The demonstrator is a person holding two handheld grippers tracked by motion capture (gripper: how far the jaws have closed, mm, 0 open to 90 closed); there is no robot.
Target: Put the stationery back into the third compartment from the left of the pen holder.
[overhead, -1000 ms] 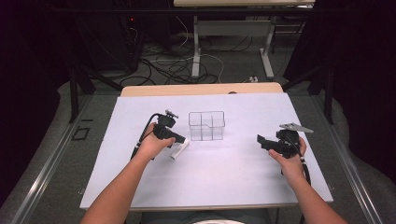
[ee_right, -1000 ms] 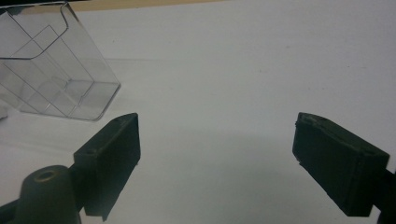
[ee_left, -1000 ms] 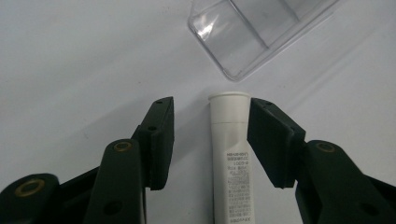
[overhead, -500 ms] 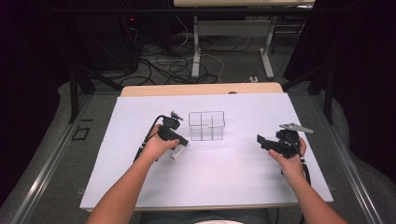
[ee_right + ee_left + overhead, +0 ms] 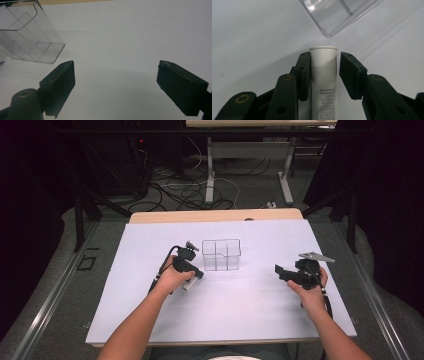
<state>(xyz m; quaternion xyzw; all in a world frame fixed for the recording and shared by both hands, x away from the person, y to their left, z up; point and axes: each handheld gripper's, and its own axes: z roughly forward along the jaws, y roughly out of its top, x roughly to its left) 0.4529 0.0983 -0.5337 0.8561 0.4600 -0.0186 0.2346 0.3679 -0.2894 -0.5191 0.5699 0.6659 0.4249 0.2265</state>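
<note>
A white tube [image 5: 323, 75] with printed text lies on the white table between the jaws of my left gripper [image 5: 323, 57]. The jaws have just been closing. One pad touches the tube and a narrow gap stays at the other. In the high view the left gripper [image 5: 196, 273] points down at the tube [image 5: 189, 284], just left of a clear divided box [image 5: 221, 254]. A corner of the box [image 5: 337, 15] lies beyond the tube's cap. My right gripper [image 5: 280, 270] rests at the table's right side, and its jaws [image 5: 116, 75] stand wide open with nothing between them.
The clear box [image 5: 30, 40] stands upright at the far left of the right gripper view. A white sheet [image 5: 250, 320] covers the table, with a wooden edge [image 5: 215, 215] at the back. Cables and table legs lie on the floor beyond.
My left gripper has edged slightly to the right over the white tube. The right hand and the clear box have not moved.
</note>
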